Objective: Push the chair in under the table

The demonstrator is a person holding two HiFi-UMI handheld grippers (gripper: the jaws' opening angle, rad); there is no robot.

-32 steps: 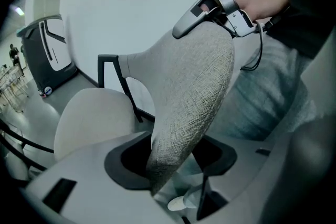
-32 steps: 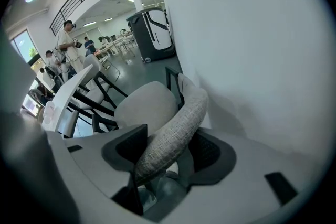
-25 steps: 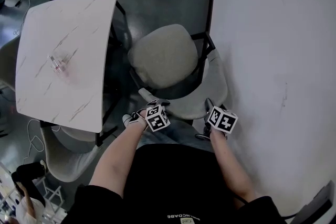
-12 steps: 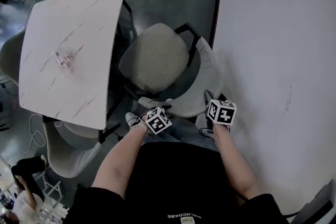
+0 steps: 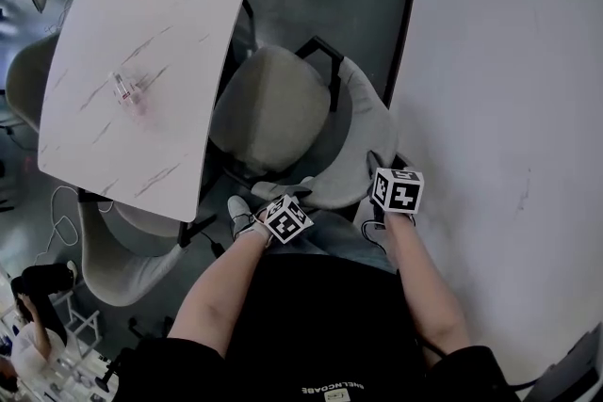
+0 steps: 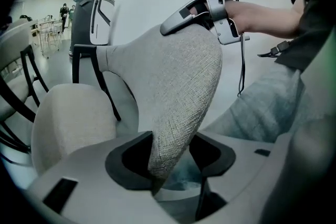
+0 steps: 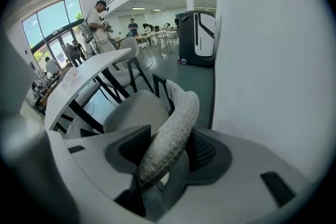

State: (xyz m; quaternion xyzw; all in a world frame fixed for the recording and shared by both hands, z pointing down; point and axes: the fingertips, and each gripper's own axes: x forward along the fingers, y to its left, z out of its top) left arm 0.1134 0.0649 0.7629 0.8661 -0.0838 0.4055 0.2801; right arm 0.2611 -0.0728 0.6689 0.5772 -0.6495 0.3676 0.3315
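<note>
The chair has a beige fabric seat (image 5: 273, 108), a curved backrest (image 5: 367, 141) and a black frame. It stands between the marble table (image 5: 141, 33) and a big white table (image 5: 509, 108). Its seat edge reaches the marble top's corner. My left gripper (image 5: 281, 191) is shut on the backrest's near left end (image 6: 173, 76), with fabric wedged between its jaws (image 6: 170, 157). My right gripper (image 5: 375, 167) straddles the backrest's right end (image 7: 176, 123). Its jaws (image 7: 169, 152) are closing around the fabric, not clearly pressing.
More beige chairs (image 5: 122, 259) stand round the marble table, which carries a small clear object (image 5: 127, 89). A dark kiosk (image 7: 197, 39) and several people stand far off in the hall. The white table's edge runs close along the chair's right side.
The chair has swung and slid left toward the marble table, its seat now at the table's corner. My right gripper went left with the backrest; the left one stayed nearly in place and rolled.
</note>
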